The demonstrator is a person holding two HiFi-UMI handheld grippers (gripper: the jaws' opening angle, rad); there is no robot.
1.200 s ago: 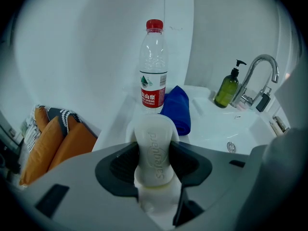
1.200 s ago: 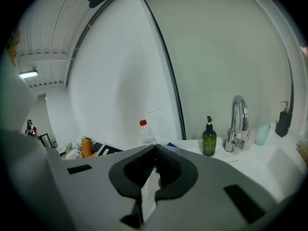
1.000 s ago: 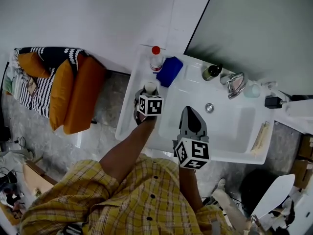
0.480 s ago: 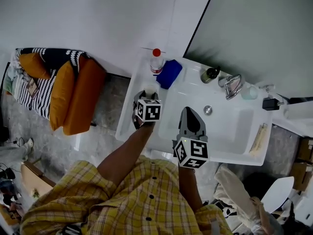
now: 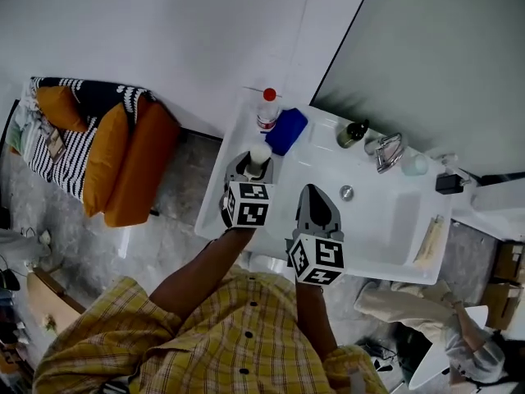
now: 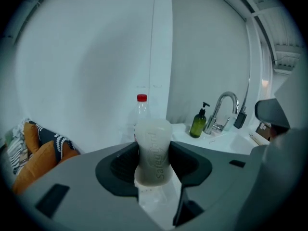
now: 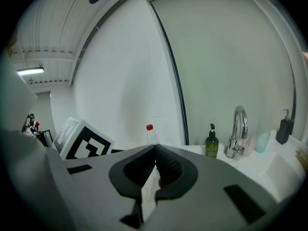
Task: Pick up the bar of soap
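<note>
A pale, whitish bar of soap point(image 5: 259, 153) stands upright between the jaws of my left gripper point(image 5: 256, 162), above the left ledge of the white sink point(image 5: 414, 263). The left gripper view shows the soap point(image 6: 153, 150) pinched at its sides by the left gripper point(image 6: 153, 159), with raised lettering on its face. My right gripper point(image 5: 315, 192) hovers over the sink's near edge, just right of the left one. In the right gripper view the right gripper point(image 7: 155, 151) has its jaws pressed together with nothing between them.
On the sink's back ledge stand a clear bottle with a red cap point(image 5: 267, 109), a blue object point(image 5: 287, 130), a green pump bottle point(image 5: 353, 132), a chrome tap point(image 5: 387, 150) and a pale cup point(image 5: 415, 164). An orange-cushioned seat point(image 5: 123, 158) is on the left. A person point(image 5: 435, 314) is at lower right.
The left gripper has kept its hold on the soap and shifted only slightly. The right gripper has barely moved. A person has come into view at the lower right.
</note>
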